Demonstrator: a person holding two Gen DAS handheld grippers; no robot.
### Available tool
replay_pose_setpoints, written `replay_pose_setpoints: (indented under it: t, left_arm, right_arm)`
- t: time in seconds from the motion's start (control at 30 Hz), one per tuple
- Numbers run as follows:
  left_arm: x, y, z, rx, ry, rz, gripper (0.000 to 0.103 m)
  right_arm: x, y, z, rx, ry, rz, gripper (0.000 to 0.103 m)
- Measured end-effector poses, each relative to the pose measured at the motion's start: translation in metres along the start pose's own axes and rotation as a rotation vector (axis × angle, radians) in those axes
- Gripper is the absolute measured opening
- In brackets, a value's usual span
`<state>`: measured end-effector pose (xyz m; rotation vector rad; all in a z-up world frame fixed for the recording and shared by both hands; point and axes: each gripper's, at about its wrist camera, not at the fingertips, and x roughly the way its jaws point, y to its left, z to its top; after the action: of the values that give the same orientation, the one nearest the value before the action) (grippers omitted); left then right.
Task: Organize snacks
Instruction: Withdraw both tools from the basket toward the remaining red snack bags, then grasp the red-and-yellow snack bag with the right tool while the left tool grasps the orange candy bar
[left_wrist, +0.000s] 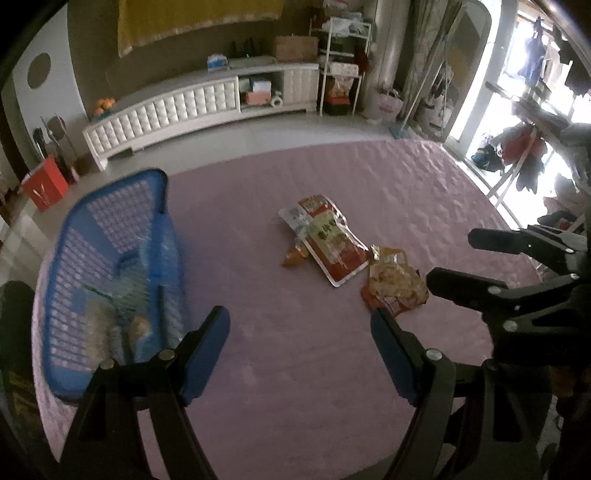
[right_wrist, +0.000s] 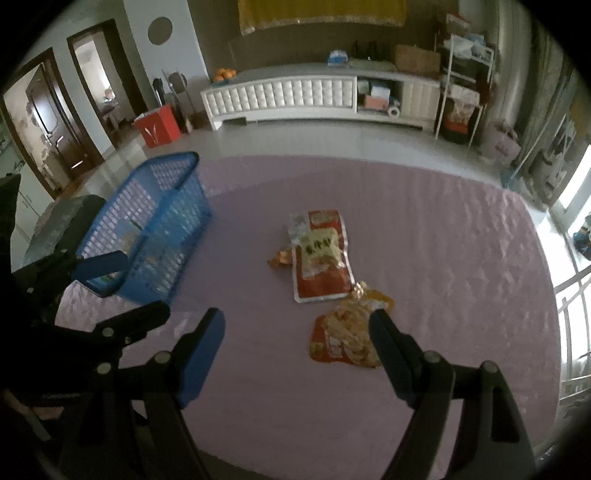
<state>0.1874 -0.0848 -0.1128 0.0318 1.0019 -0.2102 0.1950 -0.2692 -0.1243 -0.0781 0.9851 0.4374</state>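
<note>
Both my claws, left gripper (left_wrist: 299, 325) and right gripper (right_wrist: 297, 326), hang spread and empty. Three snack packets (right_wrist: 320, 254) lie mid-tablecloth (right_wrist: 461, 258); the blue basket (left_wrist: 110, 266) sits left, holding some snacks.

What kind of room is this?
Probably a home living room: a long white media cabinet stands against the far wall, beside a storage rack, and a pink-covered table holds snacks.
</note>
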Motion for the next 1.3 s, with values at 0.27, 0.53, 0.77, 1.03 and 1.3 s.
replay_pose_setpoints:
  t: [0.27,0.53,0.77,1.03,1.3]
  left_arm:
    - [0.052,-0.005,0.003,0.017,0.034,0.025,0.077]
    - [0.095,0.0,0.016,-0.009,0.048,0.041,0.065]
    - [0.126,0.009,0.022,-0.02,0.091,0.081,0.065]
    - [0.139,0.013,0.02,-0.004,0.105,0.099,0.065]
    - [0.137,0.019,0.019,-0.002,0.106,0.094,0.065]
  right_arm:
    - [0.047,-0.028,0.005,-0.003,0.057,0.017,0.084]
    - [0.092,-0.036,0.022,-0.083,0.089,0.024,0.084]
    - [0.139,-0.043,0.031,-0.091,0.163,0.045,0.084]
    - [0.175,-0.041,0.035,-0.073,0.24,0.08,0.084]
    - [0.185,-0.041,0.046,-0.068,0.26,0.05,0.088]
